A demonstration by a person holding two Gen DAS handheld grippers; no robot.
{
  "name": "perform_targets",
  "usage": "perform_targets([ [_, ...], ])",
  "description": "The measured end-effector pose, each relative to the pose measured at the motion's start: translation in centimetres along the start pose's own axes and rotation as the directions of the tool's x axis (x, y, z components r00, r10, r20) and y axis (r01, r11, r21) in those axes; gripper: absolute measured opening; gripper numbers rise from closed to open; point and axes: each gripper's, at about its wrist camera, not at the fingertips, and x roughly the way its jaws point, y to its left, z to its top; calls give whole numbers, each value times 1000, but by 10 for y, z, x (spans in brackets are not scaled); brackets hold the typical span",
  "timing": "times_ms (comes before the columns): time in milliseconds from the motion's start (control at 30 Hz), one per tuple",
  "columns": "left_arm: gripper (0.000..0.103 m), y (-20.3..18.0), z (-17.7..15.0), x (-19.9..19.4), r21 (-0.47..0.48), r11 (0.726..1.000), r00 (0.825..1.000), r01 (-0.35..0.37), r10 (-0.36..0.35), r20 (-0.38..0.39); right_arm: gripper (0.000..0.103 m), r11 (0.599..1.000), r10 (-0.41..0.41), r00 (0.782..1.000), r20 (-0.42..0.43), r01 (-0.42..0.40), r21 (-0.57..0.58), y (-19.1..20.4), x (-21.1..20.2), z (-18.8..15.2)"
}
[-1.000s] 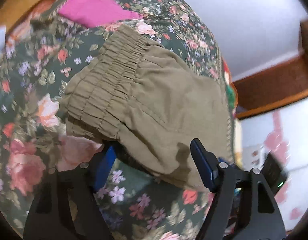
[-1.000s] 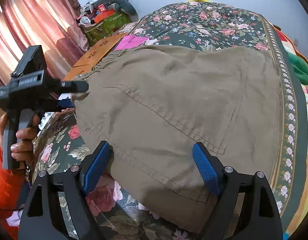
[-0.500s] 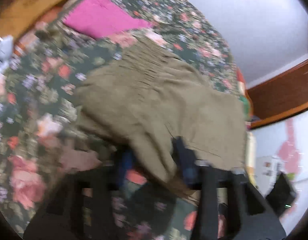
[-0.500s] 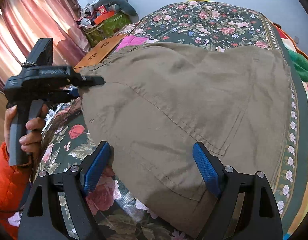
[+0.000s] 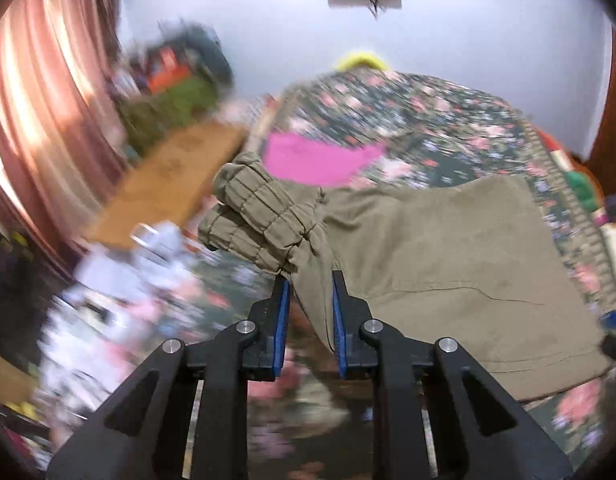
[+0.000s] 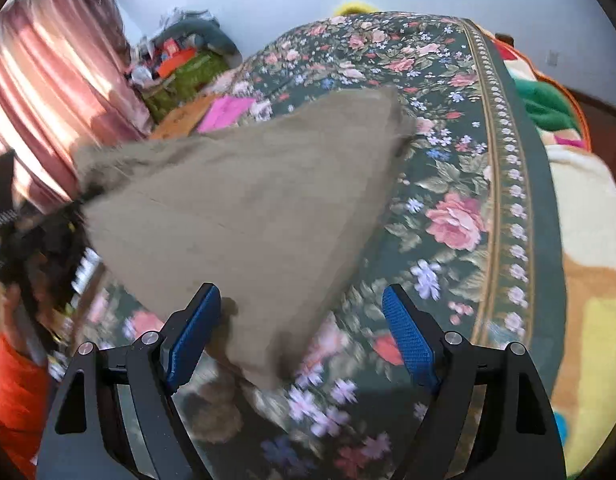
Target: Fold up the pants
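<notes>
Olive-brown pants [image 5: 448, 248] lie partly on the floral bedspread [image 6: 448, 160]. Their elastic waistband [image 5: 260, 216] is bunched and flops over just beyond my left gripper [image 5: 309, 280]. That gripper's jaws are closing, with a fold of the pants pinched between the blue pads and held up. In the right wrist view the pants [image 6: 248, 208] hang as a raised, blurred sheet, pulled up toward the left. My right gripper [image 6: 301, 294] has wide jaws that are closing slightly. The lower corner of the cloth lies between its pads, and neither pad presses on it.
A pink cloth [image 5: 316, 160] lies on the bed behind the pants. A brown board [image 5: 168, 180] and pink curtains [image 5: 40, 120] are at the left. Coloured blankets [image 6: 588, 240] border the bed's right side. An orange sleeve [image 6: 12, 380] shows at the lower left.
My left gripper has closed on the pants near the waistband, then lifted and turned. The cloth has come up off the bed and drawn leftward. My right gripper stays wide.
</notes>
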Motion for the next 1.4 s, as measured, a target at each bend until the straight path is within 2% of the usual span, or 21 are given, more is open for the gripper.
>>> perform_targets([
  [133,19,-7,3,-22,69,995,994,-70,64,93,80,1000,17,1000,-15,-17,-1,0,9,-4],
  [233,6,-28,10,-45,143,980,971,-139,107,212,80,999,35,999,-19,-35,11,-4,11,-1],
  [267,6,-38,15,-56,171,974,961,-147,100,259,80,999,38,999,-18,-38,14,-4,11,-1],
  [300,6,-48,20,-66,198,972,954,-125,63,294,80,999,39,999,-16,-39,14,-4,11,-2],
  [400,6,-72,32,-76,264,963,955,-47,-34,294,80,999,39,999,-16,-38,12,-3,11,-2],
  [467,6,-77,37,-72,265,964,965,17,-85,249,80,999,41,999,-14,-41,13,-3,11,-3],
  [533,6,-71,40,-59,205,971,976,120,-154,154,80,999,42,999,-12,-42,14,-2,12,-3],
  [567,6,-61,40,-48,142,969,973,204,-217,83,80,999,44,999,-11,-44,14,-3,11,-3],
  [633,7,-43,35,-35,46,957,958,287,-288,8,81,999,47,999,-10,-47,16,-2,11,-4],
  [700,17,-21,25,-18,-63,940,938,335,-339,-69,81,999,51,999,-10,-51,19,-3,11,-5],
  [767,40,1,14,-6,-159,922,919,353,-373,-124,81,998,53,999,-9,-52,21,-3,11,-5],
  [833,54,17,4,4,-228,907,906,353,-392,-156,81,998,55,998,-7,-54,23,-3,10,-6],
  [967,65,48,-17,24,-362,863,862,354,-451,-233,81,998,56,998,-7,-56,26,-3,10,-8],
  [1033,69,58,-28,32,-412,840,835,353,-482,-266,82,998,53,999,-8,-53,26,-2,10,-8],
  [1067,71,62,-35,36,-442,821,814,362,-509,-279,82,998,53,999,-9,-52,26,-2,10,-8],
  [1167,73,73,-53,52,-552,738,744,389,-604,-284,83,998,49,999,-11,-49,26,-2,10,-8],
  [1233,75,79,-59,59,-611,676,712,411,-657,-248,83,998,49,999,-12,-48,26,-2,10,-8],
  [1300,83,84,-63,70,-674,584,659,452,-728,-189,83,998,50,999,-12,-49,26,-2,10,-8],
  [1333,87,86,-63,75,-693,552,638,463,-750,-171,83,998,51,999,-12,-51,27,-2,10,-8],
  [1367,87,85,-63,81,-708,528,624,469,-765,-158,83,998,52,999,-13,-51,28,-2,11,-8],
  [1400,87,84,-62,87,-709,523,620,473,-769,-154,83,998,53,998,-13,-53,29,-2,11,-8],
])
